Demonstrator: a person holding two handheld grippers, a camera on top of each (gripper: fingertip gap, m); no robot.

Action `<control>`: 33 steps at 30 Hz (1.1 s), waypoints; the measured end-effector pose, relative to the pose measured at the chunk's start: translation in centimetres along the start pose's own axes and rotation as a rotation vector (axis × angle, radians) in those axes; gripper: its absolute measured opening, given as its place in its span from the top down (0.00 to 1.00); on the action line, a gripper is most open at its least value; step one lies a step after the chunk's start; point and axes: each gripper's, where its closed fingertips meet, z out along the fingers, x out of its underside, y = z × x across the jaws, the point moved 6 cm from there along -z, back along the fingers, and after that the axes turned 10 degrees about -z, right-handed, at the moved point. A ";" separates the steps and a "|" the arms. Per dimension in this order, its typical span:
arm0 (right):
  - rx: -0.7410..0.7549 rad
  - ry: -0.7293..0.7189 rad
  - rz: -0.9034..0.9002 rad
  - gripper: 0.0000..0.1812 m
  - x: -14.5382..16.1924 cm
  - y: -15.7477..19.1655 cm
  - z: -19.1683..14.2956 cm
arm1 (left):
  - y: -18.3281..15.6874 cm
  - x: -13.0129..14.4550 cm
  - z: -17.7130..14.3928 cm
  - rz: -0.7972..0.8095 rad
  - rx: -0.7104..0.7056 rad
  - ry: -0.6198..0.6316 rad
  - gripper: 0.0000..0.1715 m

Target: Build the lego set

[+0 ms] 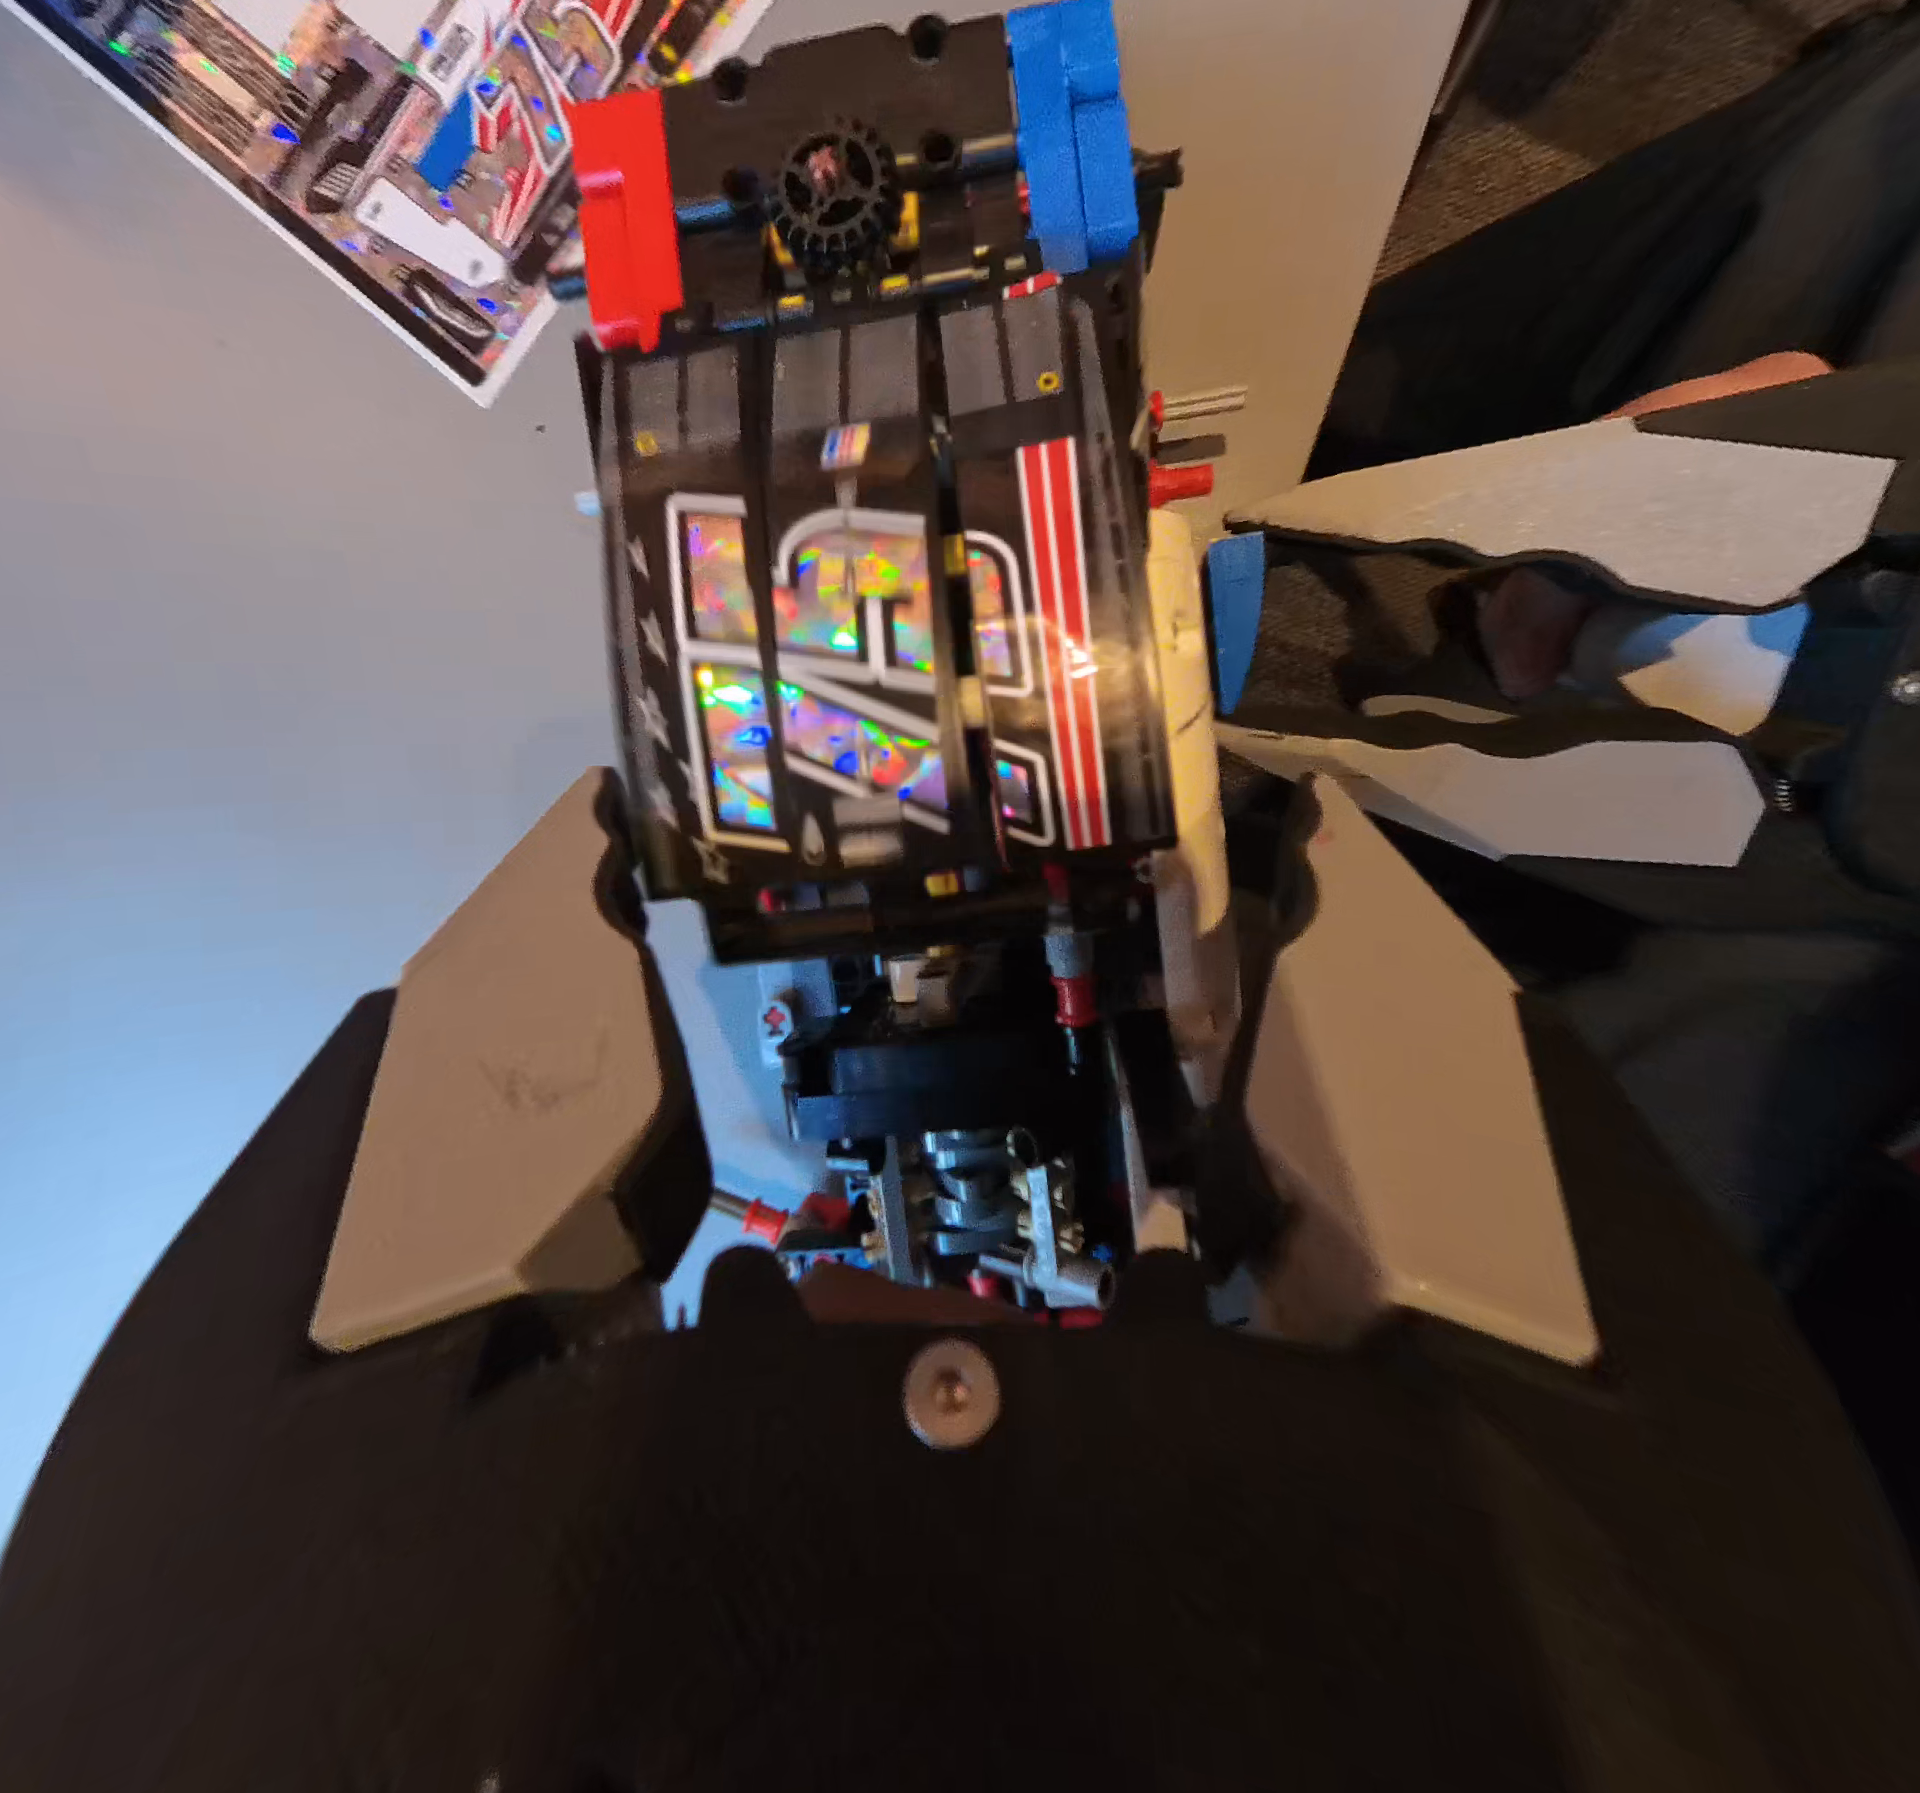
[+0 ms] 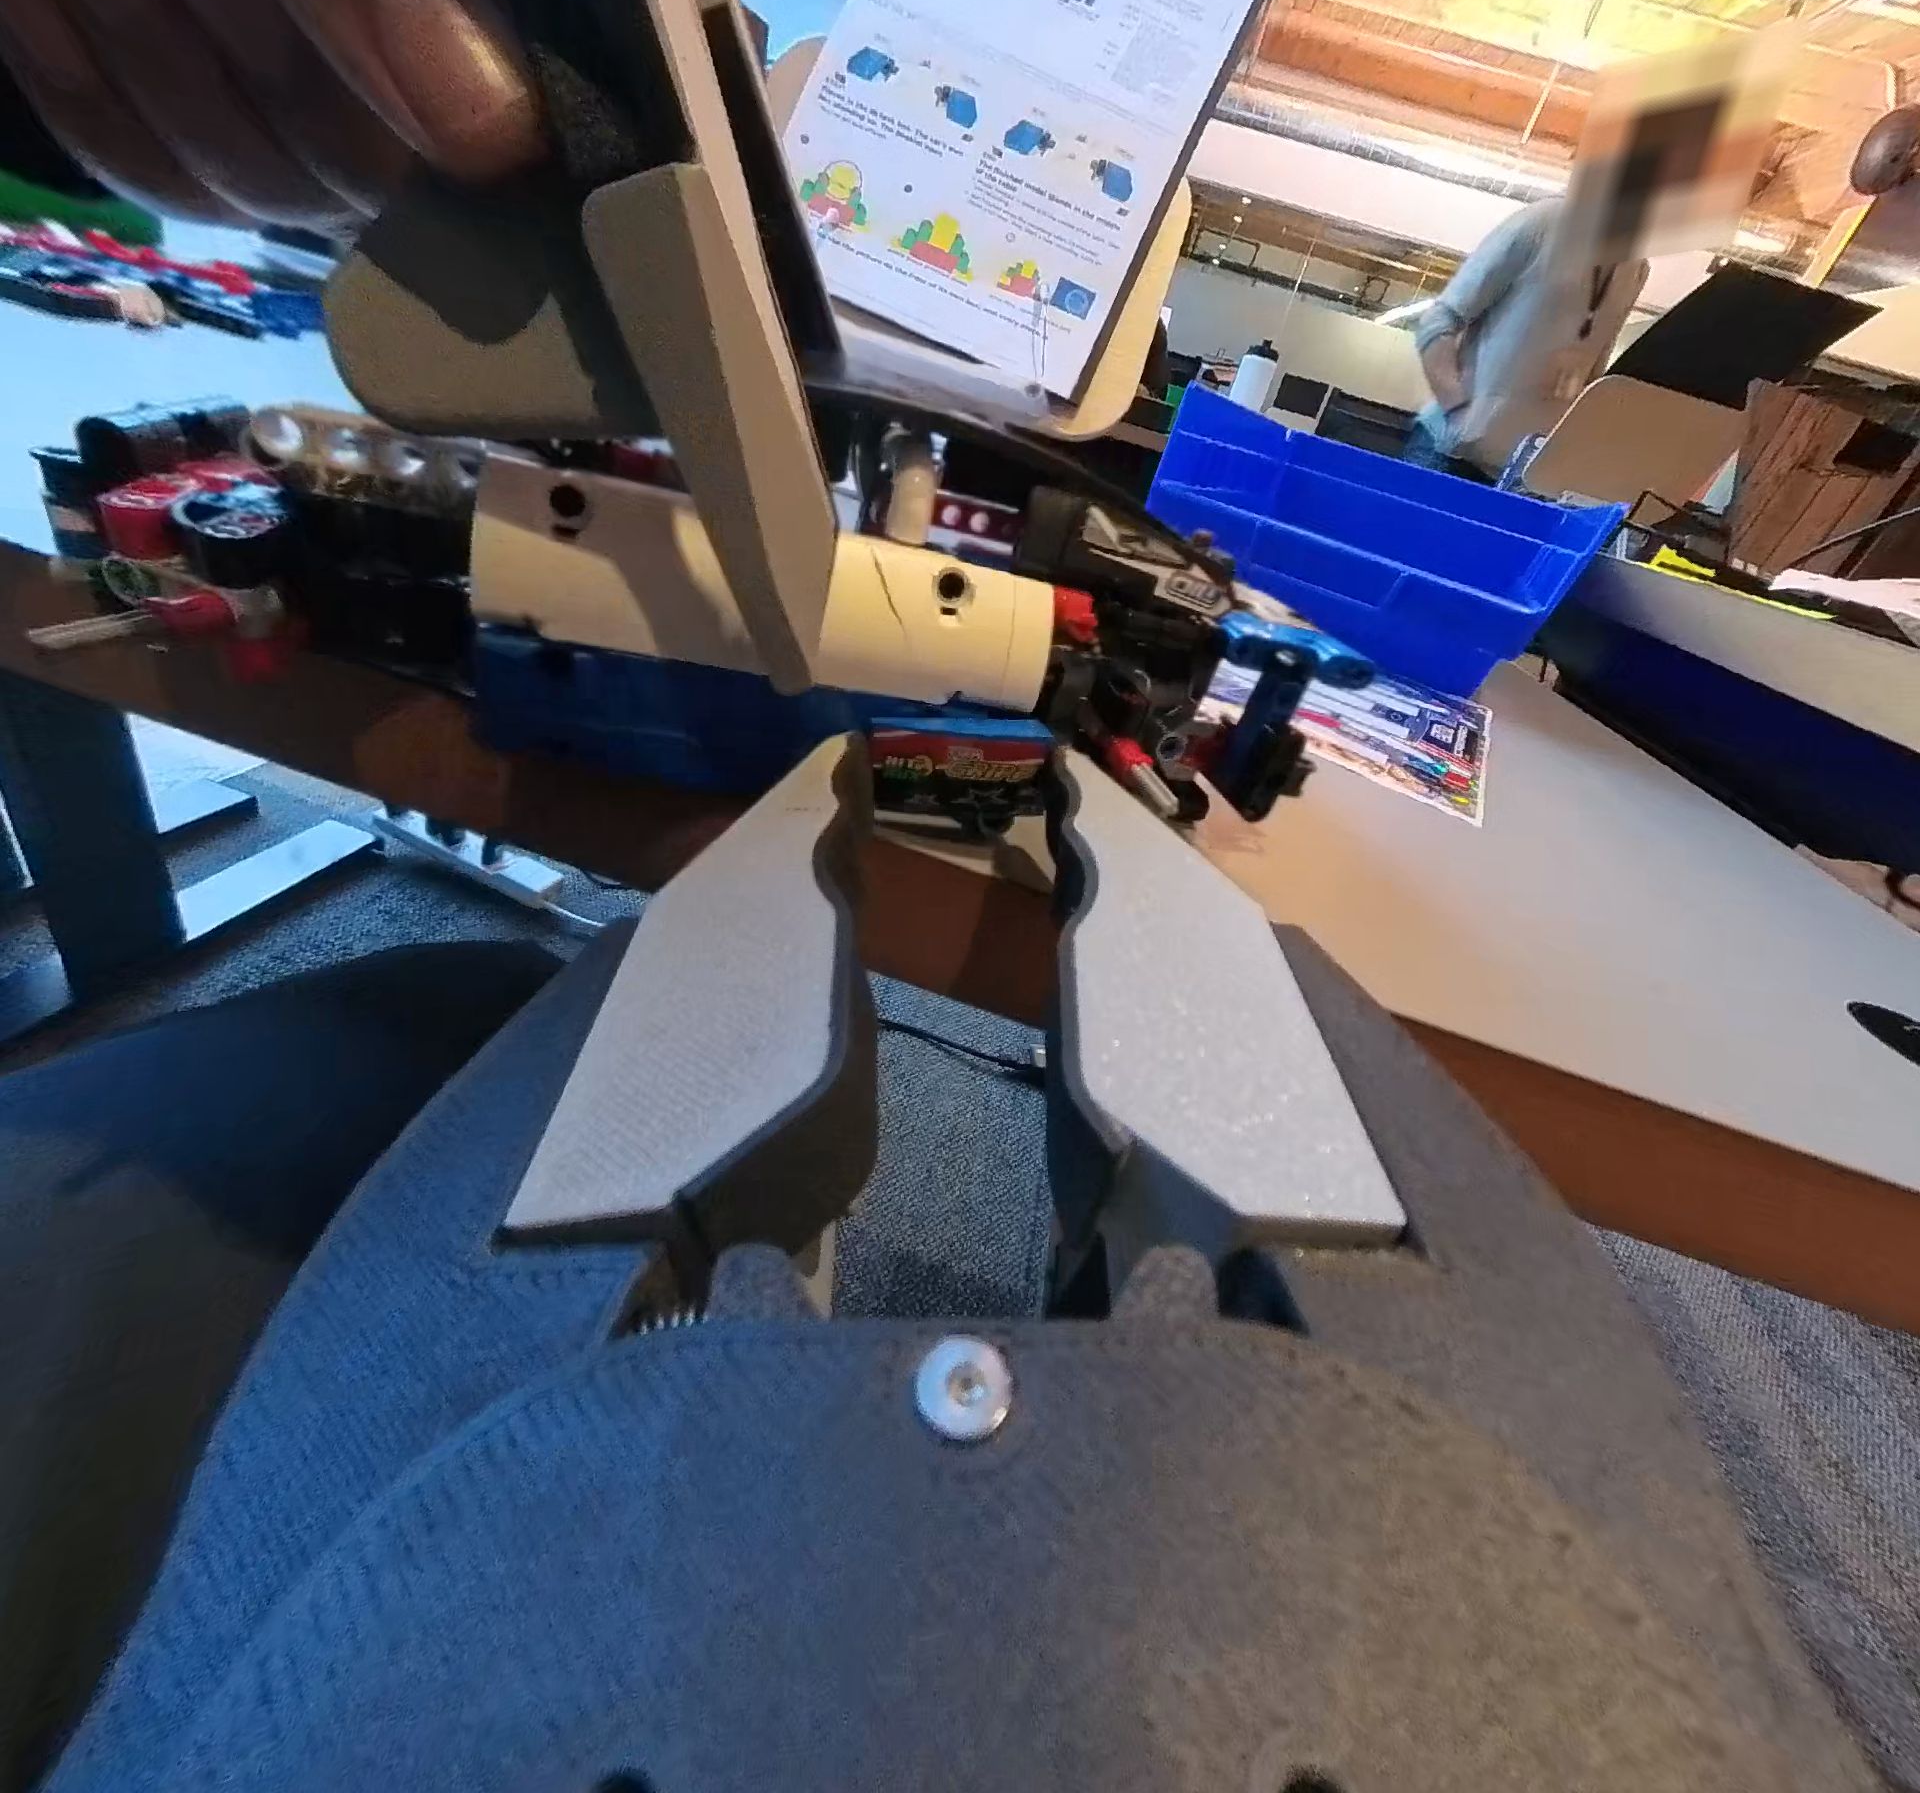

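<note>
A partly built lego car (image 1: 894, 642) with a black roof and a holographic number sticker is held off the table. My left gripper (image 1: 961, 870) is shut on its body, one finger on each side. The car's far end carries a red block (image 1: 623, 216), a blue block (image 1: 1070, 133) and a black gear (image 1: 831, 195). My right gripper (image 1: 1247, 621) comes in from the right, shut on a small blue stickered piece (image 2: 956, 767) that sits against the car's white side panel (image 2: 925, 621). In the right wrist view my right gripper (image 2: 951, 782) is below the car, and the left gripper's finger (image 2: 727, 413) crosses the car.
A sticker sheet (image 1: 364, 81) lies on the grey table (image 2: 1558, 964). An instruction page (image 2: 1018, 154) stands behind the car, next to a blue bin (image 2: 1382, 548). Loose pieces (image 2: 125, 278) lie far left. A person (image 2: 1507, 320) stands at the back. The table edge runs close below.
</note>
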 end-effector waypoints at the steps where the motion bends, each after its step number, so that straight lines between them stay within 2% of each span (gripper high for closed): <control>1: 0.000 0.001 0.007 0.83 0.0 -0.1 0.0 | -0.1 -0.3 -0.4 0.007 -0.005 -0.020 0.33; 7: 0.009 -0.013 0.028 0.83 -0.3 -0.6 0.1 | -0.6 -2.2 -1.8 0.031 -0.056 -0.073 0.32; 11: 0.000 -0.010 0.038 0.83 -0.3 -0.3 0.1 | -1.0 -3.1 -0.9 0.079 -0.088 -0.034 0.32; 19: -0.019 0.011 0.082 0.83 0.0 -0.4 0.3 | -0.9 -2.8 1.9 0.163 -0.163 0.112 0.28; 25: -0.035 0.020 0.101 0.82 -0.1 -0.3 0.6 | -0.7 -2.8 2.4 0.187 -0.220 0.105 0.29; 33: -0.031 0.028 0.111 0.83 -0.2 0.0 0.7 | -0.7 -2.7 2.4 0.205 -0.221 0.126 0.29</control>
